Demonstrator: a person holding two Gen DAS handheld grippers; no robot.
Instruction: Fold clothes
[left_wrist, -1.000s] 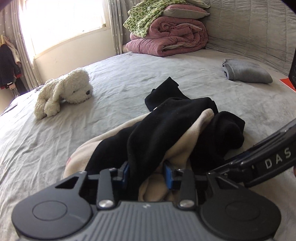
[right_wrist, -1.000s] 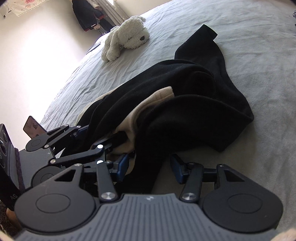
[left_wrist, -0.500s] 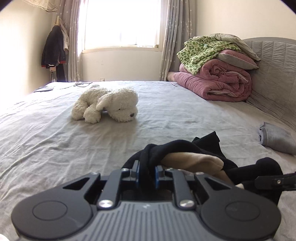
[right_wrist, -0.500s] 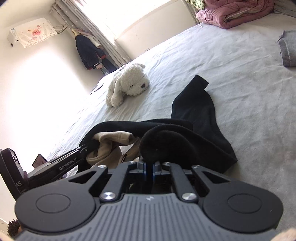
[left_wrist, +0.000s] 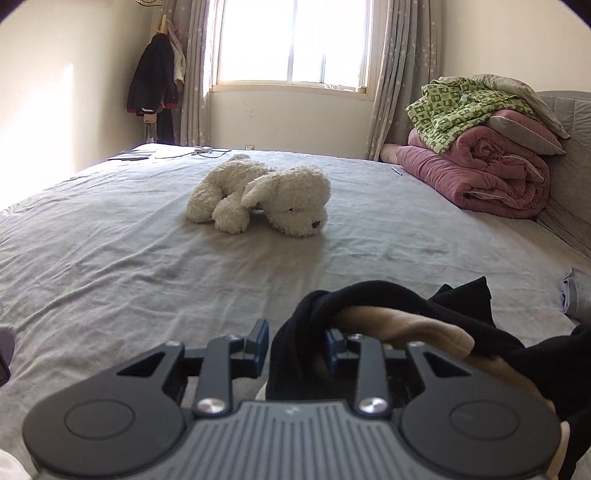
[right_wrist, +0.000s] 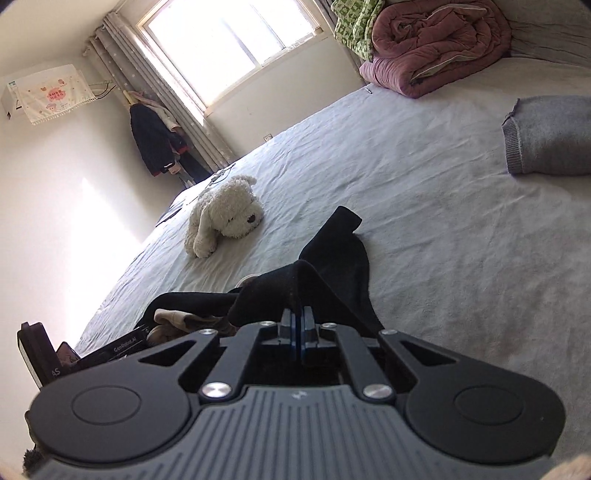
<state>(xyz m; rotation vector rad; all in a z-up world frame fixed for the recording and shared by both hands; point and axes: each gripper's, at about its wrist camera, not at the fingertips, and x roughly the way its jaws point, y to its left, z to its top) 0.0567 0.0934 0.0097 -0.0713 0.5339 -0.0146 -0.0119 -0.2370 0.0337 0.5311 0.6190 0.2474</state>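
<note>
Left wrist view: your left hand-held gripper (left_wrist: 295, 341) is opening its jaws. A fold of the black garment (left_wrist: 384, 295) is hanging between them, lying against the right finger (left_wrist: 334, 341) and standing apart from the left one, so the pads are no longer pressing it. The garment's beige lining (left_wrist: 406, 325) is showing just right of the jaws.

Right wrist view: your right hand-held gripper (right_wrist: 297, 325) is clamping a ridge of the same black garment (right_wrist: 332, 266) with its jaws fully together. The cloth is rising in a tent over the fingertips, while one dark end is trailing forward onto the grey bed sheet (right_wrist: 443, 229).

Beyond the garment, a white plush dog (left_wrist: 262, 197) is lying on the bed. A folded grey sweater (right_wrist: 550, 134) is resting well apart to the right, and a rolled pink quilt (left_wrist: 484, 170) is sitting near the headboard.
</note>
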